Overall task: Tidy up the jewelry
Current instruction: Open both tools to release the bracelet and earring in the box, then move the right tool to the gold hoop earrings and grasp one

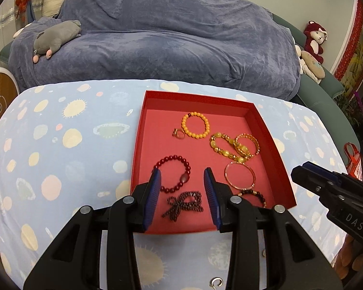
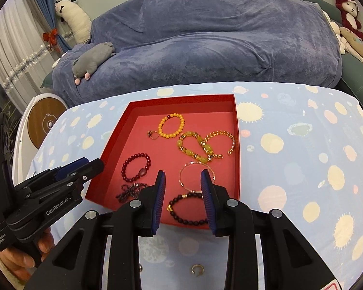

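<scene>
Red shallow box (image 1: 268,130) on desk under pale blue planet-print cloth (image 1: 60,145), holding all jewelry listed below.

- Orange bead bracelet (image 1: 195,125), far middle of box, lying flat; small gold ring (image 1: 179,133) touching its near-left edge.
- Yellow stone bracelet (image 1: 226,146), right of centre, overlapping a gold chain-link cuff (image 1: 250,145) on its right.
- Thin gold bangle (image 1: 240,175), near right, just in front of the yellow pair.
- Dark red bead bracelet (image 1: 174,172) with one larger oval stone, near left.
- Dark beaded bow piece (image 1: 184,204), near edge, just in front of the red bracelet.
- Dark bead bracelet with gold spacers (image 2: 188,209), near right corner, partly overlapped by the bangle in right wrist view.
- Two small open rings on cloth outside box, near side: one (image 2: 196,269), another (image 1: 216,282); whether these are the same piece cannot be told.

Left tool (image 1: 182,174): blue-padded fingers spread apart, gripping nothing, hovering over near-left part of box with the bow piece and red bracelet seen between them.

Right tool (image 2: 182,175): fingers spread apart, gripping nothing, hovering over near-right part of box with the bangle and dark bracelet between them.

Background: blue-grey blanket (image 1: 157,36) over sofa, grey plush animal (image 1: 55,38), red plush toy (image 1: 314,38).
</scene>
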A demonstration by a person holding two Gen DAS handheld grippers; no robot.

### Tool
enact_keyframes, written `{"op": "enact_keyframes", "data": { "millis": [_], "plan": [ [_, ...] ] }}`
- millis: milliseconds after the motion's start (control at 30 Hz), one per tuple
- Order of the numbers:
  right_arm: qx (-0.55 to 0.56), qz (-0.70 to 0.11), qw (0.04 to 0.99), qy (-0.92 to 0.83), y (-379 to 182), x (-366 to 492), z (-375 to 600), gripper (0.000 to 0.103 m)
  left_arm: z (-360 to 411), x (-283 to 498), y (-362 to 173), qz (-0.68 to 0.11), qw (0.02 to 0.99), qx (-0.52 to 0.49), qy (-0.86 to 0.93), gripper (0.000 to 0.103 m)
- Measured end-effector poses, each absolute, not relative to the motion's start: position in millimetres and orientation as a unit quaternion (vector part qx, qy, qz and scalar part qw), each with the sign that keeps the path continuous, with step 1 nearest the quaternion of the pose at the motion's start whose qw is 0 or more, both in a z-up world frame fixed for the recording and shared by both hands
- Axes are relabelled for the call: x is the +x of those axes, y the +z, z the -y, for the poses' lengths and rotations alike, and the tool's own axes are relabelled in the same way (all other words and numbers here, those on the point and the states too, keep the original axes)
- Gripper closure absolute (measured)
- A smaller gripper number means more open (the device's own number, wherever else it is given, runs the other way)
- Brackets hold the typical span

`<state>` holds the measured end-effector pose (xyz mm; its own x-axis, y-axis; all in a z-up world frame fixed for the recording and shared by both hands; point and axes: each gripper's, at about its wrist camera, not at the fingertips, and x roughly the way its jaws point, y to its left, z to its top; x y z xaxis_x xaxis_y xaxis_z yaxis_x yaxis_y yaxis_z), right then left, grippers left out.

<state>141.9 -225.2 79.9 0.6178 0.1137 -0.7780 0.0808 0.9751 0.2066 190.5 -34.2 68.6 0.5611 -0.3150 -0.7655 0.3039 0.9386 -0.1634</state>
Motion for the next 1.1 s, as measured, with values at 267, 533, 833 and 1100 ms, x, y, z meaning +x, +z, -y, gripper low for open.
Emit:
{"op": "enact_keyframes", "data": {
  "millis": [267,533,833,1100],
  "plan": [
    [0.108,-0.481,0.870,-0.002,42,84,224,0.073,18,140,47,-0.458,0.874,-0.014,-0.161,0.068],
    [0.104,-0.514,0.851,-0.009,2,58,215,0.073,11,106,19,-0.485,0.863,-0.018,-0.141,0.068],
    [0.094,-0.523,0.847,-0.013,-13,67,206,0.073,11,96,10,-0.493,0.860,-0.008,-0.132,0.068],
    [0.063,-0.522,0.850,-0.023,-18,68,200,0.081,16,88,5,-0.495,0.857,-0.002,-0.140,0.063]
  ]
}}
